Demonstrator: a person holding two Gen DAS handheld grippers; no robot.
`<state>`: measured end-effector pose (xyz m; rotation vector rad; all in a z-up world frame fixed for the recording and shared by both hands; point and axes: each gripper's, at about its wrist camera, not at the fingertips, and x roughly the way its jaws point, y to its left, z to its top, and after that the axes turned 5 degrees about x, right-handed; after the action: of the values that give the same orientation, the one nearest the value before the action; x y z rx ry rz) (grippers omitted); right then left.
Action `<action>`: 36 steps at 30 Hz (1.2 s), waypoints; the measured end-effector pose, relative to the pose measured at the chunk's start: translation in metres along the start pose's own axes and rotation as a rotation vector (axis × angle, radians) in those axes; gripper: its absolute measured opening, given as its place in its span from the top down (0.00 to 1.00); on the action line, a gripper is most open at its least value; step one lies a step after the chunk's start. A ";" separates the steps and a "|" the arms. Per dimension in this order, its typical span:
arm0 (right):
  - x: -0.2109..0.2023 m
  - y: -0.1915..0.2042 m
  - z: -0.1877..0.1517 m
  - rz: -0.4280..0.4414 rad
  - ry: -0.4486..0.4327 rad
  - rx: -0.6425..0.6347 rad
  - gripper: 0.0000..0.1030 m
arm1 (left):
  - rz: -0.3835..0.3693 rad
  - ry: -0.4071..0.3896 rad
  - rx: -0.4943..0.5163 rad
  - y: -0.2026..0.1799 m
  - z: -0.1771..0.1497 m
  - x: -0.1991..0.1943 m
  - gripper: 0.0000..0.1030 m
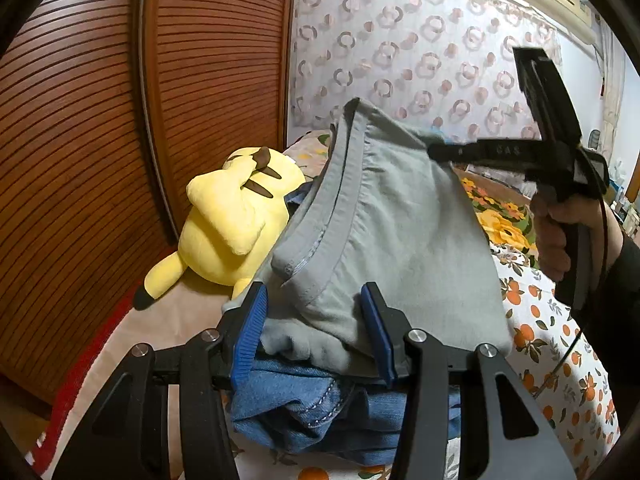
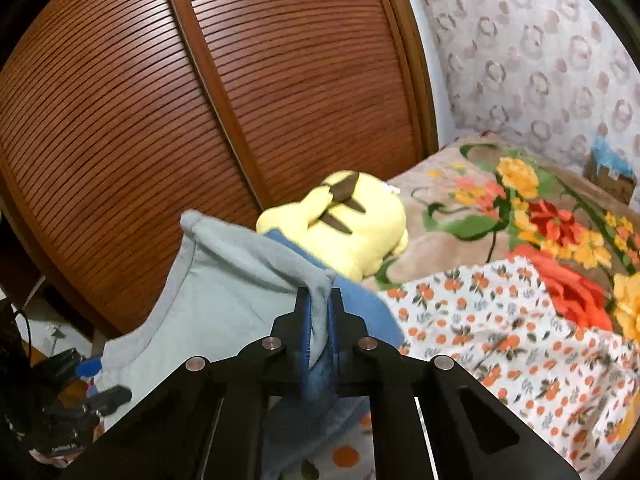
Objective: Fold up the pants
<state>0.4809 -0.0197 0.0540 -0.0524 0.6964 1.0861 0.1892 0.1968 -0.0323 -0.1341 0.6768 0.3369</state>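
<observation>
Grey, soft jersey pants [image 1: 384,216] with a stitched waistband fill the left wrist view, lifted off the bed and hanging over a heap of blue denim jeans [image 1: 320,412]. The left gripper [image 1: 320,332] stands wide, its blue-padded jaws either side of a bunched grey fold, and I cannot tell whether the pads actually pinch it; if they only straddle it, the cloth may slide out once the pull comes. The right gripper [image 1: 440,152] shows at upper right, biting the far corner of the waistband, with the person's hand [image 1: 554,236] on its handle. A yellow plush toy with brown stripes [image 1: 236,224] lies just beside the pants, against the slatted brown wooden wardrobe doors [image 1: 160,100]; a swinging leg could drag it along

In the right wrist view the right gripper [image 2: 319,312] is narrow, clamped on a thin edge of the grey pants [image 2: 224,280]. So little fabric sits between the pads that a sharp tug may free it. Blue denim [image 2: 360,300] lies directly under the grey cloth and touches it, so the jeans may get lifted too, spoiling the fold. The white bedsheet printed with oranges [image 2: 500,320] is rumpled beside the floral blanket [image 2: 520,208], which could leave creases when the pants are laid down
</observation>
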 end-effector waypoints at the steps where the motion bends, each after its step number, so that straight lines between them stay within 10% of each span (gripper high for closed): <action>1: 0.002 -0.003 0.001 -0.019 -0.010 -0.002 0.93 | -0.002 0.002 -0.001 0.000 0.000 0.001 0.52; 10: -0.003 0.027 -0.017 -0.152 -0.013 -0.090 0.76 | -0.001 0.004 0.000 0.000 0.000 0.000 0.52; 26: -0.062 0.084 -0.085 -0.077 -0.019 -0.128 0.62 | -0.011 -0.016 0.011 0.006 -0.005 -0.022 0.52; 30: -0.075 0.095 -0.104 -0.081 -0.014 -0.134 0.62 | -0.032 -0.019 0.018 0.008 -0.008 -0.028 0.26; 36: -0.088 0.109 -0.122 -0.105 -0.012 -0.140 0.61 | -0.052 -0.012 0.038 0.006 -0.015 -0.036 0.19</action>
<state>0.3064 -0.0817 0.0373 -0.2005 0.6001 1.0319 0.1521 0.1900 -0.0214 -0.1128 0.6662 0.2742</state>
